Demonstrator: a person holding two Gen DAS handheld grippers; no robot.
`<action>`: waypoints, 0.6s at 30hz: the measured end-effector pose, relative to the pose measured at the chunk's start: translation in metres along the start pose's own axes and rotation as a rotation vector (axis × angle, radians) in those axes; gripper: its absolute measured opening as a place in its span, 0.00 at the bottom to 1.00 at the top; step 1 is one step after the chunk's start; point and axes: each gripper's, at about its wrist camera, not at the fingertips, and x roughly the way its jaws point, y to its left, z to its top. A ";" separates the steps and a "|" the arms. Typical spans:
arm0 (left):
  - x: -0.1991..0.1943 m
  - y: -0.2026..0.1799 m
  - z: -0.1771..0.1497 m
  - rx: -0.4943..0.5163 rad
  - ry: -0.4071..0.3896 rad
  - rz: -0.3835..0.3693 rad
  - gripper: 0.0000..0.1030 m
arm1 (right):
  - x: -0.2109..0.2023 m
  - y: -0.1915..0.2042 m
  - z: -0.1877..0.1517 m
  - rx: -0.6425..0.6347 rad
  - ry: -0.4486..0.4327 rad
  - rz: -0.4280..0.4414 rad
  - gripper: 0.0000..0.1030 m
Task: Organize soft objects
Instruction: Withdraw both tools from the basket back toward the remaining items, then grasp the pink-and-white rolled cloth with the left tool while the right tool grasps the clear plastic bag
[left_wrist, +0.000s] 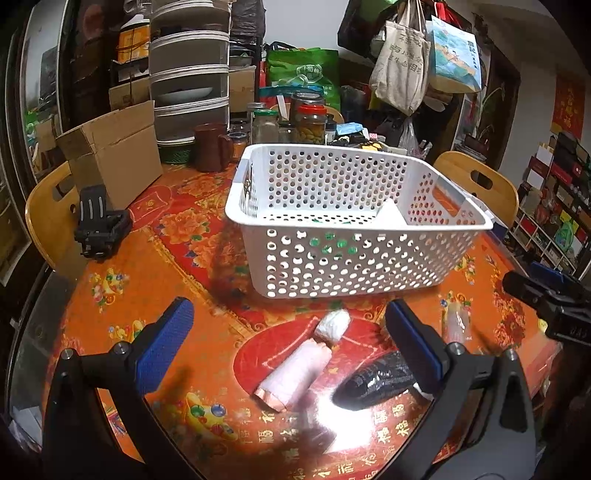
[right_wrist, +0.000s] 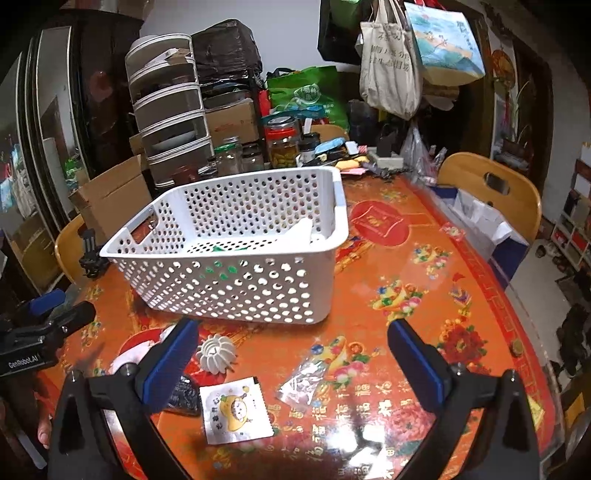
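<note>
A white perforated basket (left_wrist: 369, 258) stands on the orange table; it also shows in the right wrist view (right_wrist: 258, 291), with something green and a white divider inside. In the left wrist view a pink roll (left_wrist: 295, 373), a white wad (left_wrist: 332, 325), a black wrapped bundle (left_wrist: 376, 380) and a clear packet (left_wrist: 458, 325) lie in front of the basket. My left gripper (left_wrist: 288, 343) is open above the pink roll. My right gripper (right_wrist: 295, 354) is open over a white ribbed ball (right_wrist: 216, 354), a white sachet with a yellow figure (right_wrist: 234, 410) and a clear wrapper (right_wrist: 303, 380).
Jars (left_wrist: 310, 122), a brown mug (left_wrist: 212, 147), a cardboard box (left_wrist: 114, 151) and stacked drawers (left_wrist: 188, 74) crowd the table's far side. A black clamp (left_wrist: 99, 225) sits at the left. Wooden chairs (right_wrist: 491, 188) stand around. A blue-and-white bag (right_wrist: 480, 218) lies at the right edge.
</note>
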 end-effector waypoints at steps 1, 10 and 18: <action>-0.001 0.000 -0.002 0.004 0.003 -0.002 1.00 | 0.001 -0.002 -0.003 0.000 0.006 0.005 0.99; -0.001 -0.003 -0.029 0.032 0.035 0.000 1.00 | 0.008 -0.012 -0.039 -0.060 0.030 0.046 0.93; 0.020 0.004 -0.056 0.047 0.103 -0.016 1.00 | 0.026 -0.027 -0.061 -0.043 0.123 0.055 0.81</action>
